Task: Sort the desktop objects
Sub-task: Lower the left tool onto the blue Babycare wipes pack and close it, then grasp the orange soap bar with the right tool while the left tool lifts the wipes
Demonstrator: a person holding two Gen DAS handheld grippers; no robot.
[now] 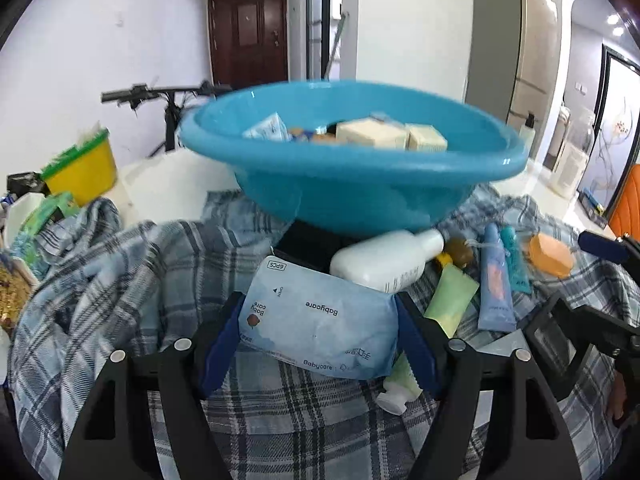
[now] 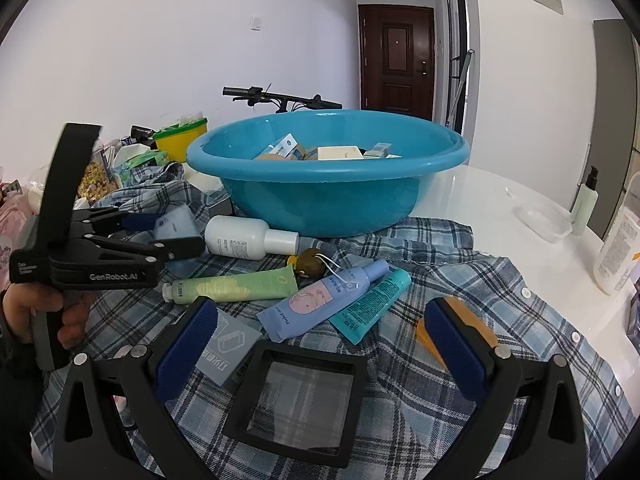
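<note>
A: Gripping, or only near it? How do the left tongs [image 1: 320,334] stand?

B: Half closed, with both blue ribbed pads against the two short ends of the soft pale-blue wipes pack [image 1: 316,330], low in the middle of the left wrist picture. No earlier view to compare, so I say only that the pads touch it.

A: And the right tongs [image 2: 320,344]?

B: Wide apart, holding nothing. Between their fingers, at the bottom centre of the right wrist picture, lies a black square frame [image 2: 294,406] with a clear pane, flat on the plaid shirt [image 2: 420,400].

A: What lies beyond?

B: In the middle of the right picture, a white bottle [image 2: 250,238] on its side, a pale green tube [image 2: 236,286], a lilac tube [image 2: 320,300] and a teal tube [image 2: 372,306], all smooth plastic. Behind them sits the round glossy blue basin [image 2: 328,204], with cream boxes inside.

A: Anything hard to read?

B: A grey box [image 2: 232,350] is half hidden by the right tongs' left finger, an orange piece [image 2: 424,332] by the other finger. The basin rim is blurred in the left picture. A hand [image 2: 48,316] at the left edge is cut off.
</note>
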